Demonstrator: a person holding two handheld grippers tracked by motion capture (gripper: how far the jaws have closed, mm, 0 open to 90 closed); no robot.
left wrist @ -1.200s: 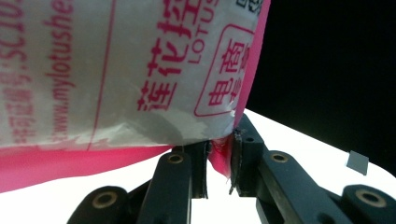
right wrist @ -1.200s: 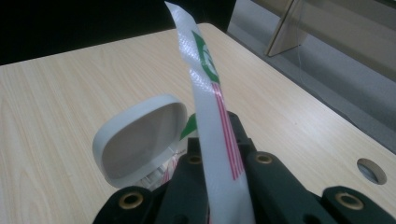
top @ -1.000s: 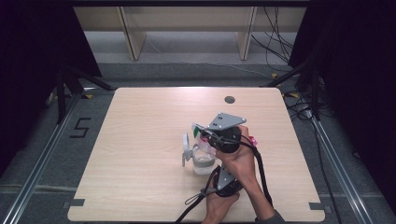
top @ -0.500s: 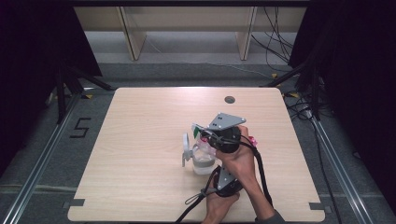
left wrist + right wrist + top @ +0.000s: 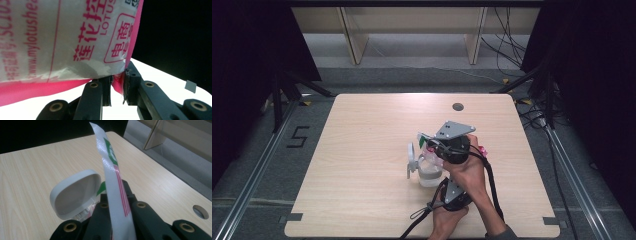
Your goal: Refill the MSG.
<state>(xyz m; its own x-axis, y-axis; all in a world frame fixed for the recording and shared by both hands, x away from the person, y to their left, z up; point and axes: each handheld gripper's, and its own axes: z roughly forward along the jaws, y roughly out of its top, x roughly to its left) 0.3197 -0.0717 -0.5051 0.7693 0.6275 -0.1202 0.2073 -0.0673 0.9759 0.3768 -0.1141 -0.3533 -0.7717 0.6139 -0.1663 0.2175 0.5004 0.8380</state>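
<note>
My right gripper [image 5: 115, 195] is shut on a narrow white sachet [image 5: 112, 170] with a green mark and red stripes, which stands upright between its jaws. Just beyond it is a white tub [image 5: 430, 174] with its hinged lid [image 5: 75, 192] open. In the high view this gripper [image 5: 428, 144], with its grey plate, hovers over the tub near the table's middle. My left gripper [image 5: 117, 77] is shut on the corner of a pink and white printed packet [image 5: 65, 37]. A pink bit of that packet [image 5: 482, 149] peeks out beside the right hand.
The wooden table [image 5: 362, 150] has a round cable hole [image 5: 457, 106] near its far edge. Cables trail from both grippers toward the front edge. Dark curtains and stand legs flank the table, and wooden shelf legs stand behind it.
</note>
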